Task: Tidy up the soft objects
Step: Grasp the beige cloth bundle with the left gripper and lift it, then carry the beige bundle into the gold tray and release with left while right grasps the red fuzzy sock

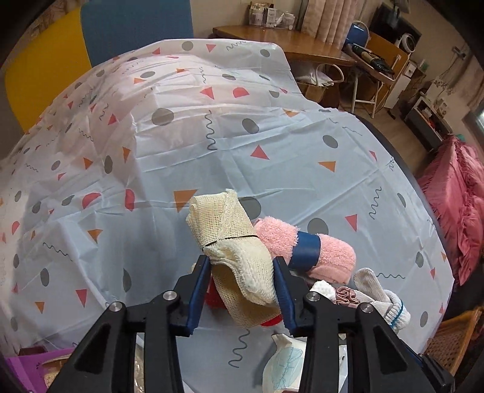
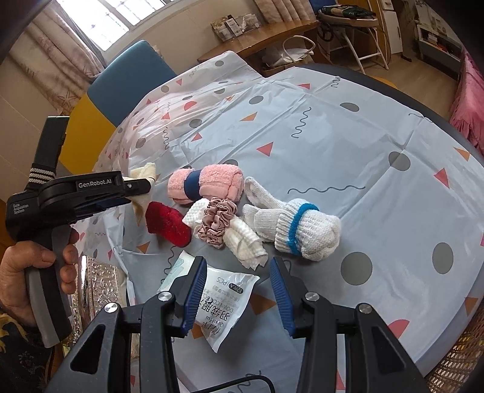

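My left gripper [image 1: 242,260] is shut on a cream mesh cloth [image 1: 230,241] tied with a thin black band; the cloth is pinched between both blue pads and sticks up past them. In the right wrist view the same left gripper [image 2: 145,184] holds that cloth [image 2: 146,172] at the pile's left end. The pile holds a pink towel roll [image 2: 217,181] with a blue band, a red fuzzy piece [image 2: 168,222], a dusty-pink scrunchie [image 2: 216,219], a white waffle cloth [image 2: 245,238] and white knit gloves [image 2: 305,229] with a blue cuff. My right gripper [image 2: 237,263] hangs open just short of the pile, over a white packet [image 2: 224,299].
A patterned plastic tablecloth [image 1: 211,136] covers the round table. A silver embossed box [image 2: 99,284] sits at the near left edge beside the person's hand [image 2: 27,272]. A wicker basket [image 2: 453,356] stands off the right edge. Blue and yellow chairs [image 1: 136,27] stand behind.
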Demonstrator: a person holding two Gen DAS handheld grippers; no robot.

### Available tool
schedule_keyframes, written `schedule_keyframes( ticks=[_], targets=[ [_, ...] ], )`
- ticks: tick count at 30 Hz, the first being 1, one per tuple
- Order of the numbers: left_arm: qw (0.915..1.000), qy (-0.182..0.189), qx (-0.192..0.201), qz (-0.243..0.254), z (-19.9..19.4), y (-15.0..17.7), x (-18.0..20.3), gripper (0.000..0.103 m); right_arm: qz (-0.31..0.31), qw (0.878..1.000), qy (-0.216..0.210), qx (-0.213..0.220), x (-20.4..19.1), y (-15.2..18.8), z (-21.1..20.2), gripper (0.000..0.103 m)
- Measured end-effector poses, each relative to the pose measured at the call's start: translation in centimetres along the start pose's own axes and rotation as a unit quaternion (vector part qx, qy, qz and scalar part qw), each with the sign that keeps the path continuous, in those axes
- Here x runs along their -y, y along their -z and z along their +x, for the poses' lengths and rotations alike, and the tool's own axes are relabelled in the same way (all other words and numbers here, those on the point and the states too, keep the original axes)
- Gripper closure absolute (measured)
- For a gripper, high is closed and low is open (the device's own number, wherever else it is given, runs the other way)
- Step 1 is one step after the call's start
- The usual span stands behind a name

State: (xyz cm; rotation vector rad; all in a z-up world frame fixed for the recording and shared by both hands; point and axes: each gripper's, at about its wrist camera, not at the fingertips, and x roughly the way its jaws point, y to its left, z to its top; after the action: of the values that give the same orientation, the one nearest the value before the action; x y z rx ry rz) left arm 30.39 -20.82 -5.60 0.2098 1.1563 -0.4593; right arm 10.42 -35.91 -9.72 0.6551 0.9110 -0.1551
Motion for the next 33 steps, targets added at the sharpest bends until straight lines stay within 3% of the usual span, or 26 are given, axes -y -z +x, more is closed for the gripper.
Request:
schedule_keyframes(
  ticks=[8,16,25,33],
  targets=[
    [0.9972,-0.036,0.04,-0.052,-4.6,-0.7,-5.4,0.061,-0.002,1.0,0.01,-0.001,0.1,0.1,0.0,0.06],
    [0.9847,-0.094,0.073,-0.127,-10.4,1.2,-14.1,0.061,-0.015,1.0,0.013,-0.006,-0.2,0.3,0.2,0.059],
    [0.9676,-0.132,0.102,-0.19,-16.2,6.5,-22.4,0.061,-0.037,0.999,0.029,-0.007,-0.9,0.7,0.4,0.06],
    [0.9568,-0.133,0.133,-0.222,-19.9,13.7,-26.6,0.061,-0.058,0.997,0.043,-0.015,-1.5,1.1,0.9,0.06]
  ],
)
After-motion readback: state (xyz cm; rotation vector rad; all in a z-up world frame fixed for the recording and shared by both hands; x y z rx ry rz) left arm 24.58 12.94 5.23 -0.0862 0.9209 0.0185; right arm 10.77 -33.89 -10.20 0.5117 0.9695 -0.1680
